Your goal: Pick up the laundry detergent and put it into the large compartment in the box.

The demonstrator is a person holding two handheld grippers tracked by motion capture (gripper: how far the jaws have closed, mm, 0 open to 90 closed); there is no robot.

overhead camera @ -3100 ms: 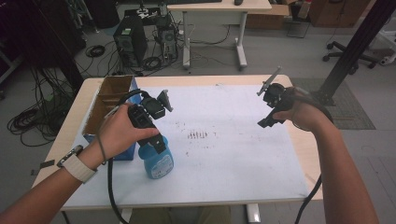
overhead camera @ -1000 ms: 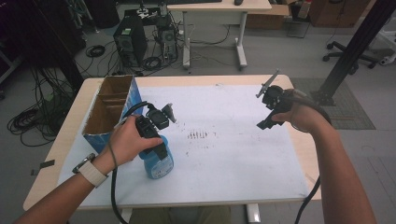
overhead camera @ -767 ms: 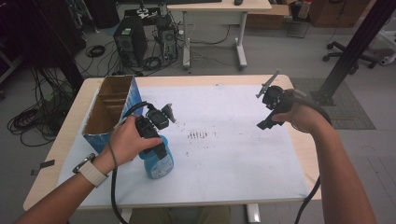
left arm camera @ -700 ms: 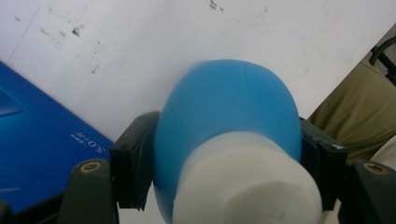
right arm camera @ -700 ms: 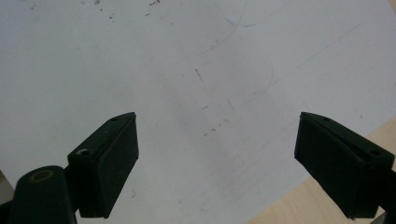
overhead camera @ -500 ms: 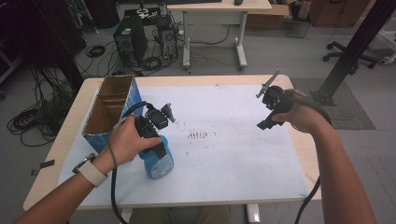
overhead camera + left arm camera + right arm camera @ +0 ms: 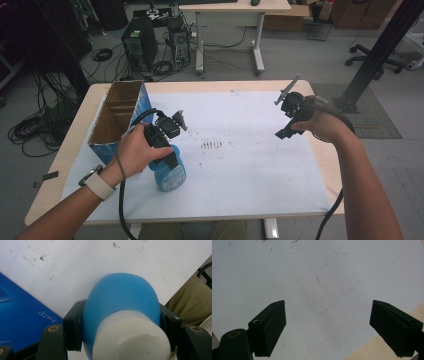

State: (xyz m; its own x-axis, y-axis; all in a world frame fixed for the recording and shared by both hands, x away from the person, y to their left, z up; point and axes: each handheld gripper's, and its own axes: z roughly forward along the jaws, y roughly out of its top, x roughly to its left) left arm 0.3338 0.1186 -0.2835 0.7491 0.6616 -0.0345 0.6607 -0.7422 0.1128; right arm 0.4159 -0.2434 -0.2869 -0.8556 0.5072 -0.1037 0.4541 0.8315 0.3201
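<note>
1. The left gripper (image 7: 167,150) has just closed and now pinches the blue bottle (image 7: 170,172), which stands near the table's (image 7: 300,220) 7 o'clock edge on the white sheet (image 7: 250,165).
2. The open cardboard box (image 7: 117,117) sits just beyond, toward 10 o'clock.
3. The right gripper (image 7: 286,127) hovers near 2 o'clock, jaws spread wide, nothing between them.

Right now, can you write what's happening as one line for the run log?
left gripper: just closed on blue bottle | bottle: upright beside cardboard box | right gripper: open, over white sheet
</note>
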